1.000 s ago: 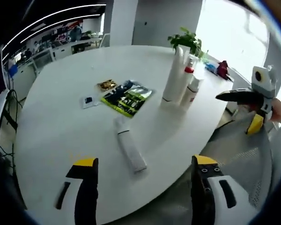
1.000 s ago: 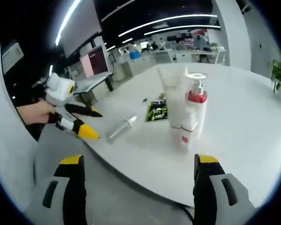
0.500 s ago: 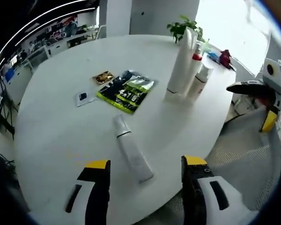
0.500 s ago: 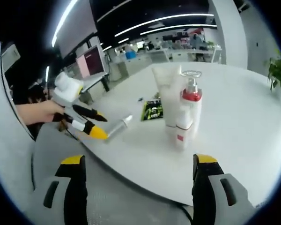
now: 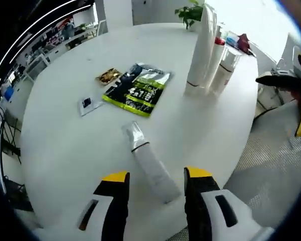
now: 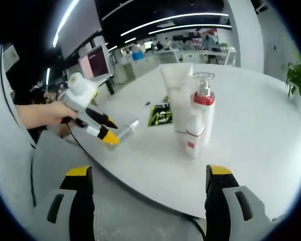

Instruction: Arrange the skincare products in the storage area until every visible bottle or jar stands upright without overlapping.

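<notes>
Carefully, we held the left gripper (image 5: 153, 176), jaws spread, astride the lying tube (image 5: 149, 161), judging a mid-body pinch best; right gripper (image 6: 149, 176) jaws spread.

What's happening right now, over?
Left gripper open, straddling the lying tube. Right gripper open, off the table. Three bottles upright together. Nothing in the way.

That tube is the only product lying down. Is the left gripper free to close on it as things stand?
Probably yes: the left gripper is open, its jaws either side of the lying tube, with nothing between them on the table.
</notes>
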A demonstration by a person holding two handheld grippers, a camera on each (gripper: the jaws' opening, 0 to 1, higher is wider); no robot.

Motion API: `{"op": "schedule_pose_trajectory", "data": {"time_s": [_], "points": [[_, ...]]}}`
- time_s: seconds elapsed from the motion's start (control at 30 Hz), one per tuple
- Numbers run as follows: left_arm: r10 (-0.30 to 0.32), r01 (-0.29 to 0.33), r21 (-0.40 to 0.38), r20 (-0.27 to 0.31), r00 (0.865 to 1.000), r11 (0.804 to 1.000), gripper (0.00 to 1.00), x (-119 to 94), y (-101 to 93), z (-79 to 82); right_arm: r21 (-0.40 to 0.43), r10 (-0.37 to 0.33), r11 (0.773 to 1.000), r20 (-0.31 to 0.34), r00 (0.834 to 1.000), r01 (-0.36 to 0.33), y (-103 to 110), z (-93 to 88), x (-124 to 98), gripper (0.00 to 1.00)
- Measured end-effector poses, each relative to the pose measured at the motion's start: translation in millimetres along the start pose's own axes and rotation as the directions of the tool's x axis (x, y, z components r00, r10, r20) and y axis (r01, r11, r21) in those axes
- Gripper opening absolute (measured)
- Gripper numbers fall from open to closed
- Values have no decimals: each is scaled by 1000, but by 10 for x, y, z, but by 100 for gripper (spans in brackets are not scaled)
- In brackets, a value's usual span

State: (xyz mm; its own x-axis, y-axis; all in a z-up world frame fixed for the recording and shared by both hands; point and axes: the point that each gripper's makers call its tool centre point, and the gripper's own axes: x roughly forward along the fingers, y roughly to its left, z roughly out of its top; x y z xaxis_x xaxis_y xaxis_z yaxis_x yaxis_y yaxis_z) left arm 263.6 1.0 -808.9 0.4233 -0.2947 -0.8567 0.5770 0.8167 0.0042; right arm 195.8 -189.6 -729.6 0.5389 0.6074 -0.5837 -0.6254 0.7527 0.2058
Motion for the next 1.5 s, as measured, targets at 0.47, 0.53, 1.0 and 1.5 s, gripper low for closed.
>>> {"op": "schedule_pose_trajectory", "data": {"time_s": [0.47, 0.53, 1.0, 1.5], "points": [[8, -2, 114, -55, 998, 993, 29, 63, -8, -34, 7, -6, 1000, -25, 1000, 6, -12, -31, 14, 90], [9, -2, 133, -58, 998, 991, 27, 74, 7, -45, 7, -8, 1000, -32, 999, 8, -11, -40, 17, 90], [27, -14, 200, -65, 998, 980, 22, 120, 46, -30, 1, -2, 1000, -77, 997, 3, 17, -101, 48, 89], [-69, 68, 9, 12, 998, 998, 22, 9, -22, 33, 23, 1, 1000, -63, 998, 1, 13, -76, 35, 88]]}}
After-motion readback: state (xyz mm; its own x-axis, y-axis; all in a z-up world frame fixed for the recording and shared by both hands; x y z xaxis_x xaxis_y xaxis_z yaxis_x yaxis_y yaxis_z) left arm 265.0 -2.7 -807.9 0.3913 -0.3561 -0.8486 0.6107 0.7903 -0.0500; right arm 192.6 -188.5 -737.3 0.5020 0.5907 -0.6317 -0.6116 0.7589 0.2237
